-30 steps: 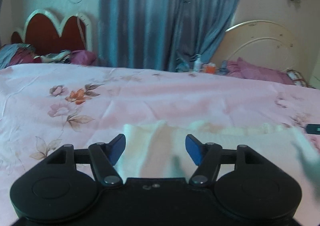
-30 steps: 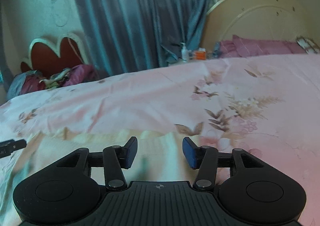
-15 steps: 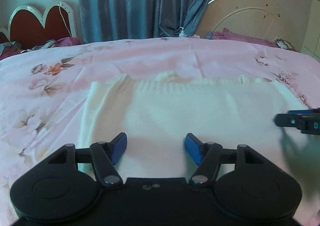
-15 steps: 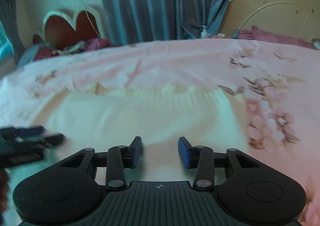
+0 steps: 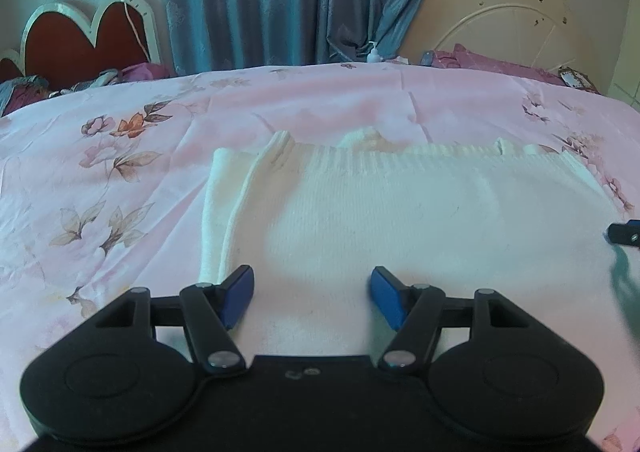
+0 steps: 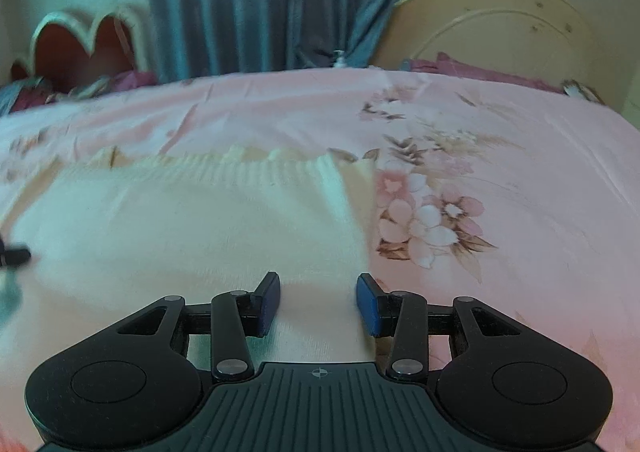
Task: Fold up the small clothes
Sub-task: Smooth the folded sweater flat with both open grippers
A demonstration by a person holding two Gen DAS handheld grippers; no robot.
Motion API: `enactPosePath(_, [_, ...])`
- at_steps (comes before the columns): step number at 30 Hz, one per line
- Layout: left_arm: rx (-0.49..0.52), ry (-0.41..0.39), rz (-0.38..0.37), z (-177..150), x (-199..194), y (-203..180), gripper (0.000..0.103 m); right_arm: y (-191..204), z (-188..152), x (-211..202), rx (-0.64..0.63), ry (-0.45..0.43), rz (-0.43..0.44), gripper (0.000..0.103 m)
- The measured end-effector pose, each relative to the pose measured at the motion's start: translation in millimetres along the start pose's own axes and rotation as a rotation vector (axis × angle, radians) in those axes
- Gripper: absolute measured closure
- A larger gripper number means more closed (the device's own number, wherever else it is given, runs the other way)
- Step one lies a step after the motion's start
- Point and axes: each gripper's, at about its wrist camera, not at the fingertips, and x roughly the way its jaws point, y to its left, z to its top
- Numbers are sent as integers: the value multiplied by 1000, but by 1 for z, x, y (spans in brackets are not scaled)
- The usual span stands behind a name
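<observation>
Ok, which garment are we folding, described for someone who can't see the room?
On the pink floral bedsheet, nearest the camera, lies a cream knitted top, spread flat with its ribbed band at the far edge. It is the only pale, unpatterned piece on the sheet.

Right gripper (image 6: 318, 298): jaws apart, nothing pinched, over the near edge of the sweater.
Sweater (image 6: 180, 236): cream, knitted, flat on the bed.
Bedsheet (image 6: 500, 180): pink with flowers.
Curtain (image 6: 260, 0): blue, behind the bed.
Left gripper (image 6: 14, 255): tip at far left.

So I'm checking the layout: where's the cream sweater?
The cream sweater lies flat on the pink floral bedsheet, just ahead of both grippers in both wrist views.
</observation>
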Motion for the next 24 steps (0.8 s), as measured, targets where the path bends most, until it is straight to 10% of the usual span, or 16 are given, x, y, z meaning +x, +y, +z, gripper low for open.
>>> enactPosePath(14, [32,13,-112,-27,-40,-19,38,91,-42,-42,-118,39,119,61])
enactPosePath(24, [37,49,-85,-60,-47,9,35,64,-68,-42,-84,82,20,61])
